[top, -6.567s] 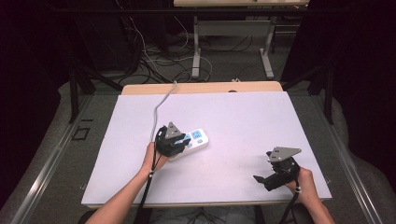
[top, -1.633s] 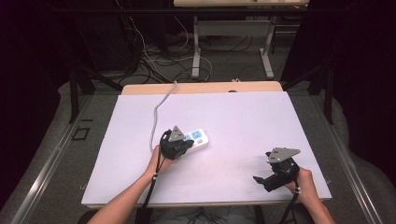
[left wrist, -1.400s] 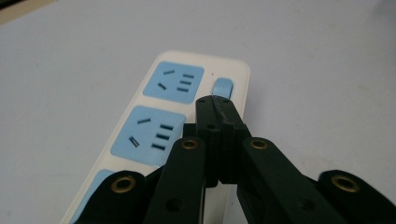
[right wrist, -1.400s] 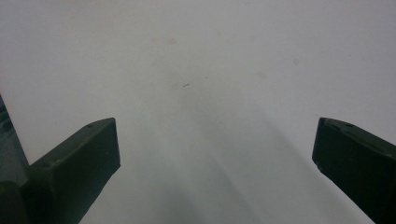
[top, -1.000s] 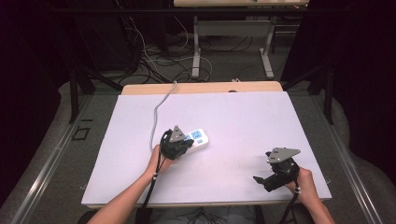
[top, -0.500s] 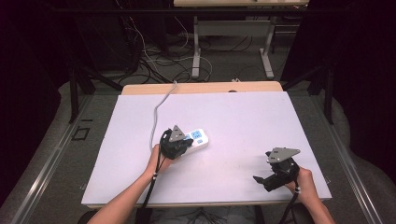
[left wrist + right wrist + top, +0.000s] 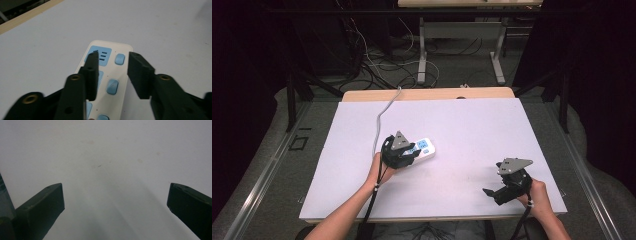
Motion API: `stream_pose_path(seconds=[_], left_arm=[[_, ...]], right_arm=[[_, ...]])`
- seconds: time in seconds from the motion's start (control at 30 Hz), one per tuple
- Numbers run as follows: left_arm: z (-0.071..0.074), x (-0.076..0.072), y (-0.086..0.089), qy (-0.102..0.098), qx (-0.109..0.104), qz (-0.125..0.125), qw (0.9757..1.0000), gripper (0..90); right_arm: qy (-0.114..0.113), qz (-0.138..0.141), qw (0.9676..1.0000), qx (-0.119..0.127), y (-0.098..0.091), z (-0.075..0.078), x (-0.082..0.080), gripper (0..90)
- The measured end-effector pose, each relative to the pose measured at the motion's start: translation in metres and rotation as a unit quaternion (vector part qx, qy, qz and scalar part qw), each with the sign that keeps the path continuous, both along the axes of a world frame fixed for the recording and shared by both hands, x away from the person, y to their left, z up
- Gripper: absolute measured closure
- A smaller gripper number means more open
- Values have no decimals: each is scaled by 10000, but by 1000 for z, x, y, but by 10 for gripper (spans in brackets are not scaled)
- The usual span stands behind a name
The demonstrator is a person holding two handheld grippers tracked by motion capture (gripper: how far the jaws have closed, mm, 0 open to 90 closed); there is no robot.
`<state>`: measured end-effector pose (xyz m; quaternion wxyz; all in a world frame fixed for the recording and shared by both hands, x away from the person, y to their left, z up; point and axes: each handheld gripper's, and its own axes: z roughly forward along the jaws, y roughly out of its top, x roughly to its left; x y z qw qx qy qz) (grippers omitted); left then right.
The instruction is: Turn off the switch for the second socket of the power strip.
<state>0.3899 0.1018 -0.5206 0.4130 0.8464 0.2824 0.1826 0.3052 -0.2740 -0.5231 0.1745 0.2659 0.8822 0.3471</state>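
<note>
Left gripper [image 7: 111, 75] poised directly over power strip [image 7: 110, 62], jaws just opened and parted across its width, nothing gripped, long axis running away; right gripper [image 7: 507, 187] wide open, well apart.

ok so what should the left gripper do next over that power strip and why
Probably lift the left gripper a little off the power strip. Its jaws have just been opening and now stand apart above the strip's blue buttons, one over the strip and one off its edge, gripping nothing, so any press there looks finished.
</note>
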Motion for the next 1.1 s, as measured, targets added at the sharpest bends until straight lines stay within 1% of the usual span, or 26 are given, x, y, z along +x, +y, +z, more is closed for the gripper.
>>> stream_pose_path(seconds=[0.03,0.07,0.1,0.17,0.27,0.37,0.4,0.47,0.5,0.57,0.6,0.67,0.7,0.73,0.77,0.8,0.83,0.87,0.9,0.93,0.97,1.0,1.07,1.1], left_arm=[[0,0,-1,-31,-5,57,10000,471],[1,0,-1,8,-32,62,10000,407],[3,0,-1,-11,34,77,10000,351],[4,0,-1,14,41,106,9999,241],[5,0,0,11,38,191,9998,149],[5,0,0,51,74,265,9996,50],[5,0,0,47,65,270,9996,30],[6,-2,-1,25,113,275,9996,3],[6,-2,-1,19,128,267,9996,3],[7,-4,-2,-9,112,264,9996,2],[8,-4,-2,-49,157,249,9996,2],[9,-5,-1,-14,192,236,9995,2],[9,-5,-1,-37,209,227,9995,2],[9,-5,-1,-34,185,254,9995,2],[9,-5,0,-27,161,249,9996,2],[10,-6,1,-23,182,256,9995,2],[11,-6,3,-44,212,262,9994,2],[11,-7,3,-15,174,285,9994,2],[12,-6,5,-69,243,257,9994,2],[12,-7,6,-66,183,285,9994,2],[13,-8,8,-84,217,283,9993,2],[14,-9,9,-37,187,295,9994,2],[15,-10,12,-105,206,308,9993,2],[15,-11,13,-65,201,305,9993,2]], right_arm=[[-2,4,10000,3,0,0,0,7],[-3,-2,10000,4,0,0,0,7],[-3,4,10000,3,0,0,0,7],[2,2,10000,1,0,0,0,7],[-25,28,10000,-5,0,0,1,7],[-14,29,10000,2,0,0,1,7],[-12,26,10000,8,0,0,1,7],[-42,22,10000,17,0,0,1,7],[-5,34,10000,11,1,0,1,7],[-4,27,10000,9,1,0,0,7],[-7,29,10000,10,1,0,0,7],[-7,39,10000,12,0,0,0,7],[-34,25,10000,21,0,0,0,7],[-12,3,10000,35,1,0,0,7],[-43,15,10000,12,1,0,0,7],[19,48,10000,-10,1,1,0,7],[8,47,10000,-4,1,1,0,7],[-4,30,10000,22,1,0,0,7],[-22,16,10000,28,1,0,0,7],[-18,16,10000,31,1,0,0,7],[-18,1,10000,31,1,0,0,7],[-42,22,10000,27,0,0,0,7],[-43,27,10000,27,1,0,0,7],[-62,13,10000,43,1,0,0,7]])
